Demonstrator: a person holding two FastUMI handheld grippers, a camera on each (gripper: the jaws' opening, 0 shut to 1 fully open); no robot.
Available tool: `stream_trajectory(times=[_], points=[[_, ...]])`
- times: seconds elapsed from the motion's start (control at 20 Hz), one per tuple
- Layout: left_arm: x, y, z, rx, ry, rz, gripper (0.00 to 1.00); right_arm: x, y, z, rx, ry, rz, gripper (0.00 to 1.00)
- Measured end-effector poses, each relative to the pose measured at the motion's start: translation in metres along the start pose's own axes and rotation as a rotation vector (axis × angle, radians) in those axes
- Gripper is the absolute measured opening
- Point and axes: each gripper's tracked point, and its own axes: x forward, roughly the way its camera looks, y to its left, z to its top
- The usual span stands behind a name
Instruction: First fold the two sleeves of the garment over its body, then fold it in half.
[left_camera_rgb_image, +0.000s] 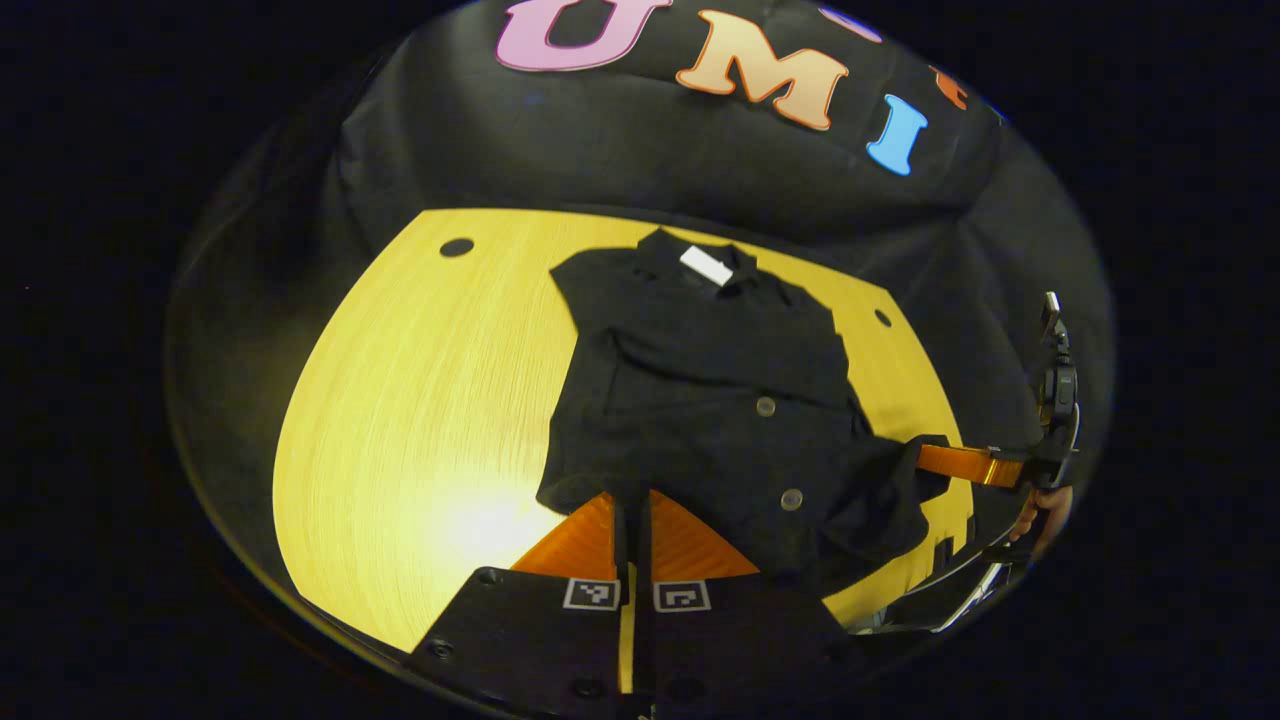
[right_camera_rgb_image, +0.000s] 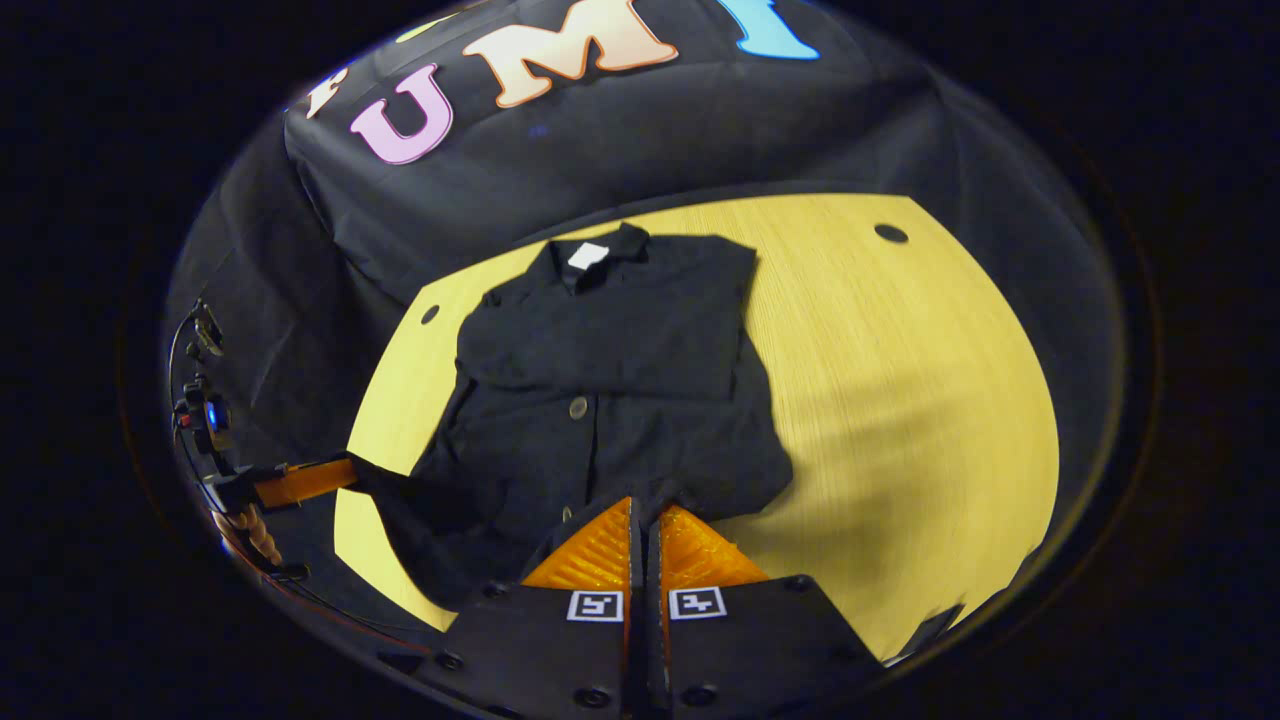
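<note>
A black button-front shirt (left_camera_rgb_image: 700, 380) lies on the yellow wooden table (left_camera_rgb_image: 430, 400), its collar with a white label (left_camera_rgb_image: 706, 265) at the far side. Both sleeves lie folded across the body. In the left gripper view my left gripper (left_camera_rgb_image: 630, 495) is shut on the shirt's near hem at its left corner. My right gripper (left_camera_rgb_image: 925, 455) pinches the other hem corner at the right, a hand behind it. In the right gripper view the shirt (right_camera_rgb_image: 600, 380) spreads ahead, my right gripper (right_camera_rgb_image: 645, 505) shut on its hem. The left gripper (right_camera_rgb_image: 350, 468) holds the far-left corner, slightly raised.
The table (right_camera_rgb_image: 900, 400) has bare wood to either side of the shirt and small dark holes (left_camera_rgb_image: 456, 247) near its back corners. Black cloth walls close in behind the table. The table's near edge runs just below both grippers.
</note>
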Motion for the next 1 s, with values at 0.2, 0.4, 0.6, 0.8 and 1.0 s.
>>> stream_trajectory(times=[0.2, 0.4, 0.6, 0.8, 1.0], points=[[0.027, 0.008, 0.079, 0.082, -0.129, 0.026, 0.00, 0.008, 0.006, 0.081, -0.032, -0.100, 0.006, 0.03], [0.055, 0.010, 0.132, 0.055, -0.208, 0.014, 0.00, 0.028, 0.007, 0.148, -0.066, -0.164, -0.005, 0.02], [0.094, 0.028, 0.194, 0.020, -0.298, 0.033, 0.00, 0.060, 0.000, 0.224, -0.065, -0.223, -0.028, 0.02], [0.146, 0.044, 0.250, -0.009, -0.404, 0.044, 0.00, 0.103, -0.013, 0.284, -0.026, -0.276, -0.056, 0.02], [0.202, 0.068, 0.258, -0.005, -0.408, 0.100, 0.00, 0.150, -0.038, 0.297, -0.064, -0.273, -0.160, 0.02]])
